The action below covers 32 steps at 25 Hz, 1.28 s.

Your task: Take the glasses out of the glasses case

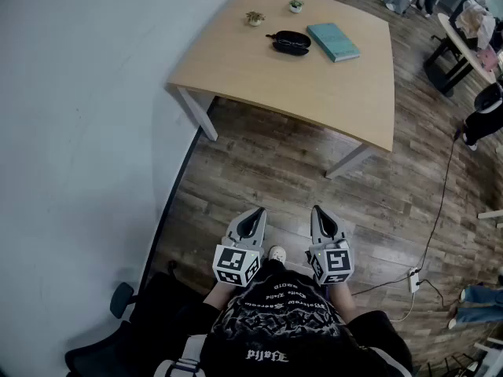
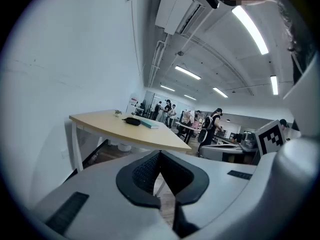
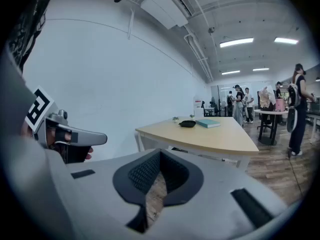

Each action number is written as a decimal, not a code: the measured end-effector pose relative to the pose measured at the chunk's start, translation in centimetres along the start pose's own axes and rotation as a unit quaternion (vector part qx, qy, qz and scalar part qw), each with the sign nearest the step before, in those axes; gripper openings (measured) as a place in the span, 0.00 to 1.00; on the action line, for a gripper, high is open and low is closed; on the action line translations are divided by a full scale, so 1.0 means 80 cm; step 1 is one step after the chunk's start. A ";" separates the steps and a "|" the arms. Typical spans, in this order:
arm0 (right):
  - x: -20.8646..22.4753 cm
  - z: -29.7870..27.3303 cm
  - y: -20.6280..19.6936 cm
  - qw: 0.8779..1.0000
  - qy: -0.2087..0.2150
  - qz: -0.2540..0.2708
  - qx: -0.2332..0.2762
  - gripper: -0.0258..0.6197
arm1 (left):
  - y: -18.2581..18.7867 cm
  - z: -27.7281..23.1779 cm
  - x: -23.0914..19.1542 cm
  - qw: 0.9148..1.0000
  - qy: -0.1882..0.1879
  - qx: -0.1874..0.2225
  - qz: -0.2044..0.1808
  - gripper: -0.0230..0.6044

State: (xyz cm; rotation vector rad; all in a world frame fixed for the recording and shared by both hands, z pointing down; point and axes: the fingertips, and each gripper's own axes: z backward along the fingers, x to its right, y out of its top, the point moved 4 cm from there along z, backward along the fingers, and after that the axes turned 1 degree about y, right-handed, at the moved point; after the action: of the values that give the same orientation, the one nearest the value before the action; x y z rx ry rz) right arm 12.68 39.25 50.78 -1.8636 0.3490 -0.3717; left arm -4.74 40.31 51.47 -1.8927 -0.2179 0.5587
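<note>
Holds the left hand-held gripper (image 1: 258, 212) and the right hand-held gripper (image 1: 317, 210) side by side, close to the body, above the wood floor (image 1: 267, 159). Shows both pairs of jaws pressed together, with nothing between them. Places the black glasses case (image 1: 290, 42) on the far part of the counter (image 1: 346, 93), just left of a teal book (image 1: 333, 41), near two small potted plants (image 1: 255, 18), well apart from both grippers.

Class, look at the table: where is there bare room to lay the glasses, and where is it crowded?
The near half of the table, between the case and the front edge, is bare, as is the left corner. The far end is crowded: two small plants, case and teal book sit close together.
</note>
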 end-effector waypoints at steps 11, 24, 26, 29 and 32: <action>-0.004 0.024 -0.004 0.999 -0.014 0.029 0.008 0.05 | -0.006 0.021 0.013 1.000 0.009 0.006 -0.008 0.04; -0.001 0.028 -0.011 0.999 -0.037 0.016 0.008 0.05 | -0.016 0.018 0.005 1.000 0.001 -0.006 -0.011 0.05; -0.002 0.024 -0.010 0.999 -0.037 0.015 0.007 0.07 | -0.017 0.014 0.004 1.000 -0.021 -0.014 -0.005 0.08; -0.006 0.021 -0.010 0.999 -0.038 0.020 0.001 0.21 | -0.019 0.011 0.001 0.999 -0.041 -0.030 0.005 0.31; -0.011 0.017 -0.010 0.999 -0.036 0.016 -0.004 0.37 | -0.017 0.012 -0.011 0.999 -0.025 -0.032 0.000 0.43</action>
State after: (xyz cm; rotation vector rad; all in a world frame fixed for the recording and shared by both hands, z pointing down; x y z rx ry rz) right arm 12.51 41.06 51.08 -1.8720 0.3320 -0.2807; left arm -5.85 41.24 52.66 -1.9421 -0.2721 0.6066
